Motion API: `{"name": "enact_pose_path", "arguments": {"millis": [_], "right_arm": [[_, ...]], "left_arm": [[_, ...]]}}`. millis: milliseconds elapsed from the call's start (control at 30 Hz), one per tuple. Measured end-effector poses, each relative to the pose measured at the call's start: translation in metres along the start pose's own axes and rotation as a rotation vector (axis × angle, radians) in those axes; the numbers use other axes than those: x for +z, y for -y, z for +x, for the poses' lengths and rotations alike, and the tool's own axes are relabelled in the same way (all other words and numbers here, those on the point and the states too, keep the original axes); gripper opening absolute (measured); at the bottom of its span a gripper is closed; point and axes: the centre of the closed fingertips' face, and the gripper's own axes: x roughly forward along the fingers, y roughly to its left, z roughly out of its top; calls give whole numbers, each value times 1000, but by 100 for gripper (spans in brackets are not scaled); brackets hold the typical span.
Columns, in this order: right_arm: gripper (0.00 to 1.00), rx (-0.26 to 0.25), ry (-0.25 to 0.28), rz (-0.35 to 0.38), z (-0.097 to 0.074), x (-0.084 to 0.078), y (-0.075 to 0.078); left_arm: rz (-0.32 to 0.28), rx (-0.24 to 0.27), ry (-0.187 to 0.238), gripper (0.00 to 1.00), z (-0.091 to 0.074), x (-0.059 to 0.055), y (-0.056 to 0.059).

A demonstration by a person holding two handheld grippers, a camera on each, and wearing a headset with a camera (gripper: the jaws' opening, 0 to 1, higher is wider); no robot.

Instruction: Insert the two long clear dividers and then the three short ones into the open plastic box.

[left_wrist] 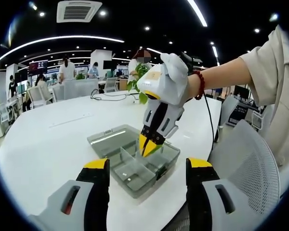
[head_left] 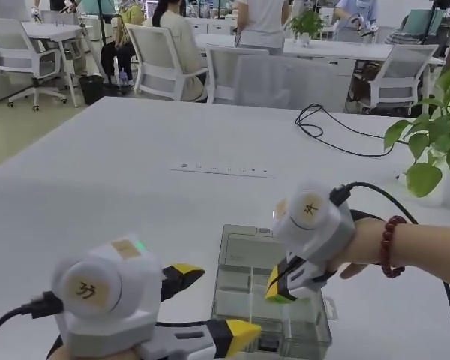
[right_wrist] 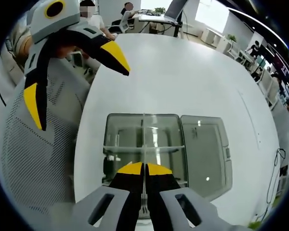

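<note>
The clear plastic box point(head_left: 236, 300) lies open near the table's front edge, its lid point(head_left: 247, 244) flat on the far side. Inside, clear dividers point(right_wrist: 143, 134) form a cross. My right gripper point(head_left: 277, 294) points down into the box and is shut on a thin clear divider point(right_wrist: 144, 192), seen edge-on between its yellow tips point(right_wrist: 144, 169). The left gripper view shows that gripper point(left_wrist: 147, 147) over the box's point(left_wrist: 135, 175) right half. My left gripper point(head_left: 214, 300) hangs open and empty just left of the box, with the box seen between its tips point(left_wrist: 148, 166).
The white table point(head_left: 135, 180) stretches far back with free room. A black cable point(head_left: 322, 124) and a potted plant point(head_left: 435, 142) sit at the right. Office chairs and seated people are beyond the far edge. A mesh chair point(left_wrist: 250, 163) stands near the front.
</note>
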Motion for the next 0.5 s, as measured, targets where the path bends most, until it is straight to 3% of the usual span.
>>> {"name": "enact_pose_path", "arguments": {"millis": [500], "right_arm": [[2, 24, -72, -32, 14, -9, -1]], "left_arm": [[3, 4, 1, 64, 2, 1, -2]]}}
